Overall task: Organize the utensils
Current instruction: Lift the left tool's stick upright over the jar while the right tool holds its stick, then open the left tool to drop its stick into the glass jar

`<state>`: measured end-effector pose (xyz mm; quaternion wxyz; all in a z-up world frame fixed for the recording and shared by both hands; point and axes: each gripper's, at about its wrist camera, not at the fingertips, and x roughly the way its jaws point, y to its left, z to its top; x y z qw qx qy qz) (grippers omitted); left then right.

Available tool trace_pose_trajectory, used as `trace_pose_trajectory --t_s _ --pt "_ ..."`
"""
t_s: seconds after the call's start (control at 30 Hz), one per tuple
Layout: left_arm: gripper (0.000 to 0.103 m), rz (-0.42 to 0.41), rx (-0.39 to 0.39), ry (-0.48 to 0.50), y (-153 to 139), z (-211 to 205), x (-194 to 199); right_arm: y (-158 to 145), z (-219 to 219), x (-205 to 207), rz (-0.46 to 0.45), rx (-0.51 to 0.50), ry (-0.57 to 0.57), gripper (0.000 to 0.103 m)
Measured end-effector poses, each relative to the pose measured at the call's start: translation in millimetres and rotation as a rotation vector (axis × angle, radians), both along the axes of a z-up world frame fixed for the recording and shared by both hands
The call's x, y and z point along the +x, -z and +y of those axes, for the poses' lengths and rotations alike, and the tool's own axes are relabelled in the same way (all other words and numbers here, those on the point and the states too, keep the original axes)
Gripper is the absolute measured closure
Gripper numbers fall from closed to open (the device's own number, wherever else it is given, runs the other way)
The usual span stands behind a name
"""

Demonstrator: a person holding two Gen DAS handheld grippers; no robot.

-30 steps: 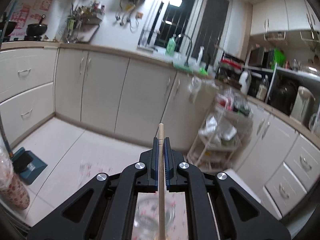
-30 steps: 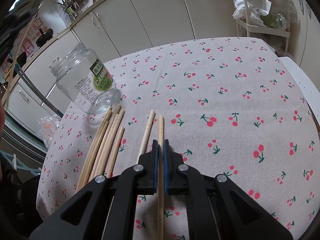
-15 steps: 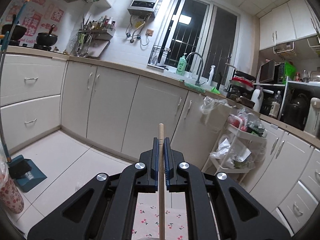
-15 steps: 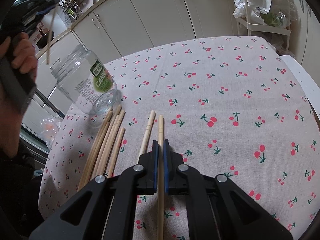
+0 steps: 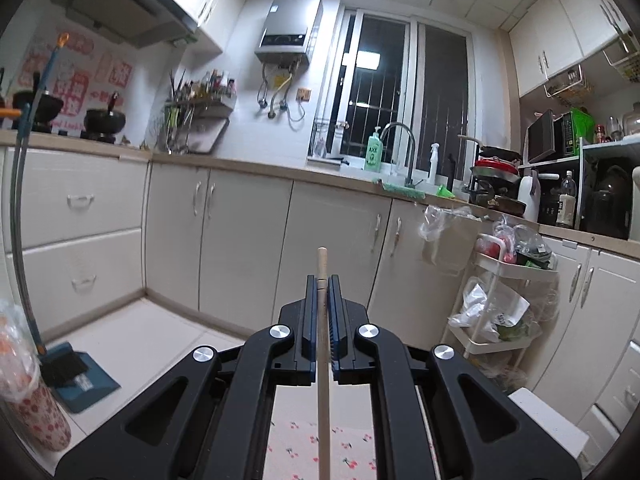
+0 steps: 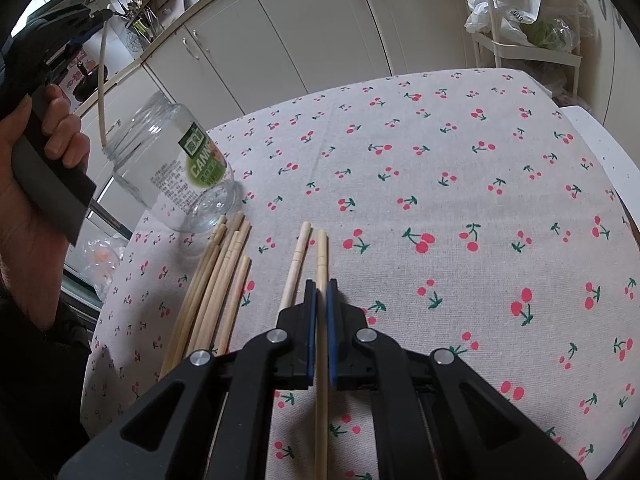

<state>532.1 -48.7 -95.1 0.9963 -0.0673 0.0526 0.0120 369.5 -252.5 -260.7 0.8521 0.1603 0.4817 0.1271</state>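
My left gripper (image 5: 322,280) is shut on a wooden chopstick (image 5: 322,360) and is tilted up toward the kitchen. In the right wrist view that left gripper (image 6: 96,16) holds its chopstick (image 6: 101,80) upright with the lower tip at the mouth of a clear glass jar (image 6: 176,172). My right gripper (image 6: 320,286) is shut on another chopstick (image 6: 321,320) low over the cherry-print tablecloth (image 6: 440,200). A bundle of several chopsticks (image 6: 212,292) lies left of it, and one more chopstick (image 6: 295,268) lies beside the held one.
The jar stands near the table's left edge. White cabinets (image 5: 240,240) and a counter with a sink tap (image 5: 400,152) run behind the table. A white trolley with bags (image 5: 504,300) stands at the right. A dustpan (image 5: 76,376) lies on the floor at left.
My left gripper has tilted further up and moved right, bringing its chopstick's lower tip over the jar mouth. My right gripper has stayed still with its chopstick.
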Motion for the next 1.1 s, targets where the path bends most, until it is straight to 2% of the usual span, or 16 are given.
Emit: trace_pose_trajectory --t_s 0.27,0.7,0.73,0.87,1.07,1.1 --pt "0.098 0.035 0.016 0.015 15.1 -1.5 -3.2 0.3 -1.3 0.0 0.002 0.008 0.001 0.097" --pt "0.096 0.151 0.142 0.065 43.5 -2.7 -34.7 -0.1 -5.1 -0.3 0.011 0.036 0.012 0.097" --pt "0.094 0.162 0.150 0.064 43.8 -1.6 -37.3 -1.5 -5.5 -1.0 0.006 0.037 0.015 0.097" --pt "0.070 0.191 0.166 0.060 41.3 9.4 -56.9 -13.1 -6.3 -4.2 -0.033 0.049 0.023 0.097" --pt "0.049 0.202 0.132 0.033 31.7 38.4 -95.3 -54.6 -1.8 -7.8 -0.152 0.148 0.037 0.097" --pt "0.048 0.207 0.122 0.028 33.3 44.7 -102.0 -61.7 1.0 -5.6 -0.170 0.160 0.039 0.097"
